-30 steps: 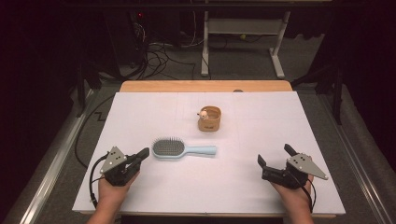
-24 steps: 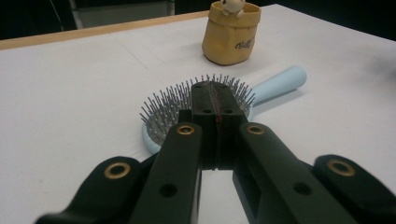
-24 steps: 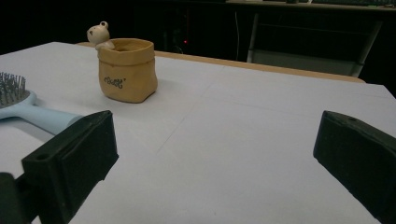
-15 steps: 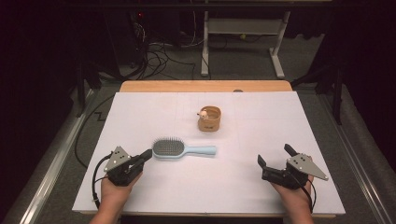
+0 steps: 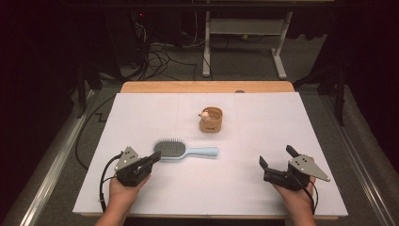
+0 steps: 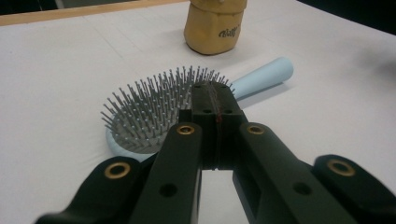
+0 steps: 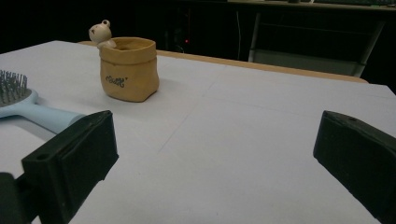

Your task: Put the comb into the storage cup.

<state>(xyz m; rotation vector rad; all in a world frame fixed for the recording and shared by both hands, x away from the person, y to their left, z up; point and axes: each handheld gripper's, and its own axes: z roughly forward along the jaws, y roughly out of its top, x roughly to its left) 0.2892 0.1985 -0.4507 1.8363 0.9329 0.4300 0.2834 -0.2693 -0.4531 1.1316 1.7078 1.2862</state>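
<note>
The left claw (image 5: 149, 160) has its jaws pressed together with nothing between them, its tip resting just beside, perhaps touching, the bristled head of the hairbrush (image 5: 181, 149); in the left gripper view the closed jaws point straight over the bristles (image 6: 154, 114). The brush lies flat on the white desk (image 5: 141, 117), bristles up, its pale blue handle (image 5: 202, 151) pointing toward the right side, which leaves that handle free for a grasp. The right claw (image 5: 277, 162) hovers well apart from the brush, jaws spread wide and holding nothing, seemingly ready. A tan pouch-shaped pot (image 5: 211, 119) with a small bear figure on its rim stands upright behind the brush, likely the brush's destination.
</note>
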